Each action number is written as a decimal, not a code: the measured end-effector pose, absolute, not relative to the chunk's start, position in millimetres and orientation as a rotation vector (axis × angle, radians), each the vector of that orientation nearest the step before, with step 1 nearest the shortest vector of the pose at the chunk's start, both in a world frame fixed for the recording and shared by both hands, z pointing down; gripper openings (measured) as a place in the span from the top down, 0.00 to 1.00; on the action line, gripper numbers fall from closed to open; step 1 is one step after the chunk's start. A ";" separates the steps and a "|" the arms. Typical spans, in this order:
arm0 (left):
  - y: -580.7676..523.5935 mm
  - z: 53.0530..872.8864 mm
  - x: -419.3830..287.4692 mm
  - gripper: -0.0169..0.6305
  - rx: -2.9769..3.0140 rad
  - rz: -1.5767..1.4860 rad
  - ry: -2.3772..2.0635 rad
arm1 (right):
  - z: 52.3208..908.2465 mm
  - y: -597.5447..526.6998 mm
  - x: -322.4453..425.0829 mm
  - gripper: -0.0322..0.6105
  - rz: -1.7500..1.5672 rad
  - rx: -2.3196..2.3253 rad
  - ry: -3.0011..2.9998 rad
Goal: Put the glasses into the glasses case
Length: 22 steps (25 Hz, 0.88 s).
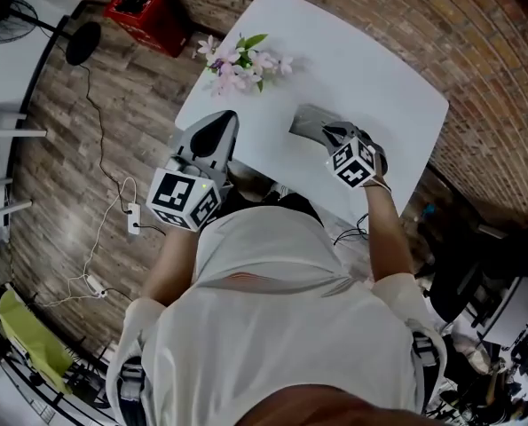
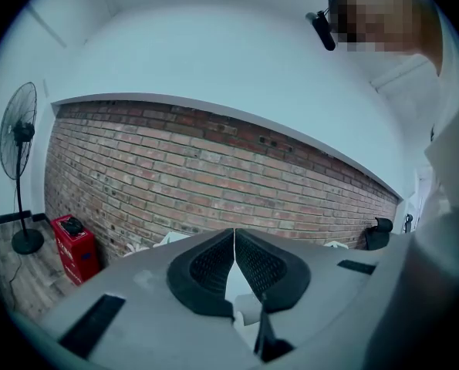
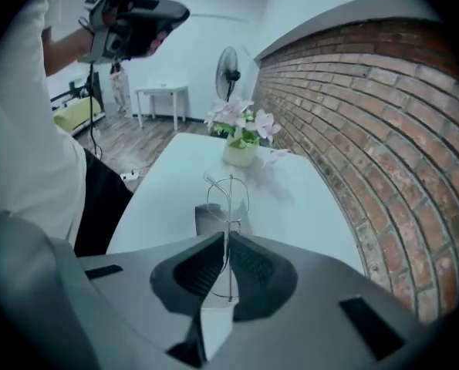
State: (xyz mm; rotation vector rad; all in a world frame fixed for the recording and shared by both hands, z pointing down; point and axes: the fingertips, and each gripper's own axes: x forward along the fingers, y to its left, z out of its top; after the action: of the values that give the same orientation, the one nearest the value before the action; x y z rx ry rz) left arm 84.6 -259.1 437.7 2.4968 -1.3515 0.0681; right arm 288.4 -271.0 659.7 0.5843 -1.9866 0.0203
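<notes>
Two claws in our view | right claw (image 3: 226,241) clamped on the glasses (image 3: 227,195), held by the grey case (image 3: 207,220) near the front edge of the counter (image 1: 379,87) | left claw (image 2: 234,233) pinched together, empty, raised at its left edge.

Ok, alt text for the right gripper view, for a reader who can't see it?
The right hand-held gripper is shut on thin wire-framed glasses, with a grey glasses case just beyond them on a white table. Farther off are pink flowers and a brick wall; the left hand-held gripper is raised at upper left.
</notes>
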 end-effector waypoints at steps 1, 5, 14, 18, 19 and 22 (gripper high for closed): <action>-259.0 437.5 84.9 0.95 2.496 0.069 -1.352 | 667.4 -270.8 288.0 0.84 0.002 0.559 -1.962; -260.3 435.1 85.3 0.95 2.499 0.066 -1.355 | 694.3 -272.3 291.2 0.84 -0.023 0.477 -1.874; -260.8 440.1 85.8 0.95 2.483 0.074 -1.349 | 732.8 -265.6 292.9 0.83 0.046 0.388 -1.770; -261.5 441.3 84.1 0.95 2.479 0.074 -1.350 | 736.7 -263.9 291.8 0.83 0.049 0.375 -1.752; -261.3 441.9 83.6 0.95 2.477 0.073 -1.350 | 737.3 -263.7 291.9 0.83 0.047 0.374 -1.750; -260.0 442.6 82.5 0.95 2.476 0.071 -1.350 | 737.2 -263.8 292.8 0.82 0.048 0.384 -1.745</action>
State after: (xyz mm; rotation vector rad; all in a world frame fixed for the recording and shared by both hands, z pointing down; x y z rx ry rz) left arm 82.5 -260.0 442.6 2.4758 -1.3501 0.0715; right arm 292.8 -263.8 737.2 0.3840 -1.7451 0.0477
